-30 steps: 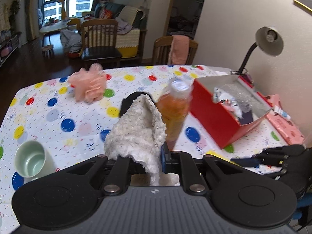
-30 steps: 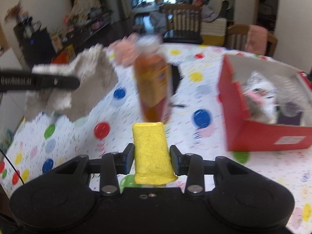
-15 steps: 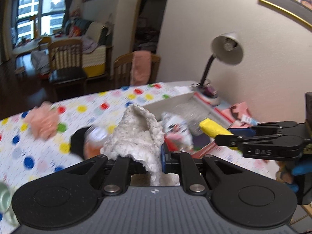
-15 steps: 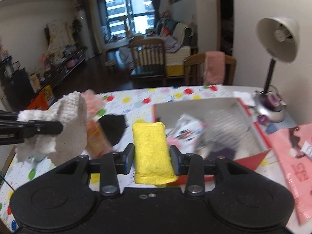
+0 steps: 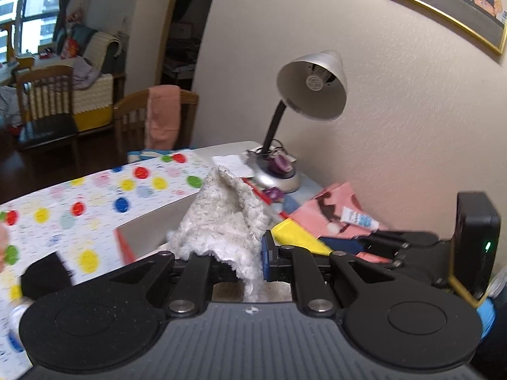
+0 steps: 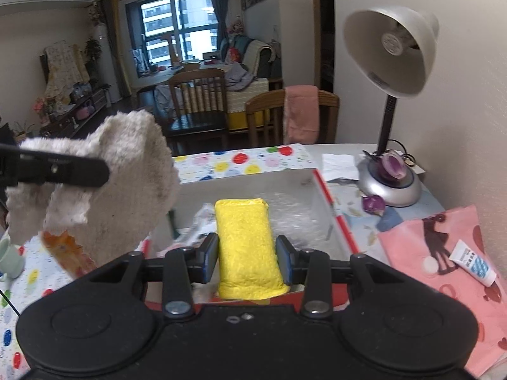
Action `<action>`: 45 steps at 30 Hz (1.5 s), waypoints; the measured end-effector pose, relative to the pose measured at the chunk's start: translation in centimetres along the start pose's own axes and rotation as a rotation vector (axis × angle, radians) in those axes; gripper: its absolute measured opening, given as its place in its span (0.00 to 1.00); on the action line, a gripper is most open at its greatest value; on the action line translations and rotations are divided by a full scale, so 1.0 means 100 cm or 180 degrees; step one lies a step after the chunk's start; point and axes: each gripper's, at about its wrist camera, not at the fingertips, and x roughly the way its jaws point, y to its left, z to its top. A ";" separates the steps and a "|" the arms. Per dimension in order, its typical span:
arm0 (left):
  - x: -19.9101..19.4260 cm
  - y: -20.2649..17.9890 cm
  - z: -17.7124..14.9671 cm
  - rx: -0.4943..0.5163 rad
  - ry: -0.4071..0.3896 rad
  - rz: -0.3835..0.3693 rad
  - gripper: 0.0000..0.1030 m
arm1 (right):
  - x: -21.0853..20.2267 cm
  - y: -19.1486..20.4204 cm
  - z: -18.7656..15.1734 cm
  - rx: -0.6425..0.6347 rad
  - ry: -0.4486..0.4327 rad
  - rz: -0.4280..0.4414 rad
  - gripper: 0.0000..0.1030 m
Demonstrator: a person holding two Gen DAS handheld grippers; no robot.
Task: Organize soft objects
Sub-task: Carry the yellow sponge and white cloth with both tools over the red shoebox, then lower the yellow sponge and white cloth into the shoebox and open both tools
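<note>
Orange bottle (image 6: pixel 68 253) mostly hidden behind white cloth (image 6: pixel 126 190) (label unreadable).

Box (image 6: pixel 329 209): on the surface (image 6: pixel 240 161), toward its wall-side edge; wrappers (image 6: pixel 196 218) lie inside. Lamp (image 6: pixel 389 180): right of the box, at the far wall-side corner. Tube (image 6: pixel 472 262): on a sheet (image 6: pixel 443 253), nearer than the lamp. Sponge (image 6: pixel 247 247): above the box's near edge. Cloth (image 6: pixel 126 190): left of the sponge, above the box's left side. Cup (image 6: pixel 9 256): left edge. Chair (image 6: pixel 294 117): behind the far edge.
</note>
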 end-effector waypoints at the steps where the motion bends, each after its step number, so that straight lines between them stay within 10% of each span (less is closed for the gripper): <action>1: 0.007 -0.001 0.003 -0.0013 -0.0009 -0.0042 0.11 | 0.004 -0.006 0.001 0.0013 0.0006 -0.0014 0.37; 23: 0.155 0.040 -0.017 -0.0359 0.0529 0.0229 0.11 | 0.099 -0.038 0.003 -0.0100 0.0425 -0.0092 0.37; 45: 0.190 0.046 -0.063 -0.0591 0.1201 0.0345 0.12 | 0.127 -0.039 -0.025 -0.0159 0.0702 -0.0039 0.36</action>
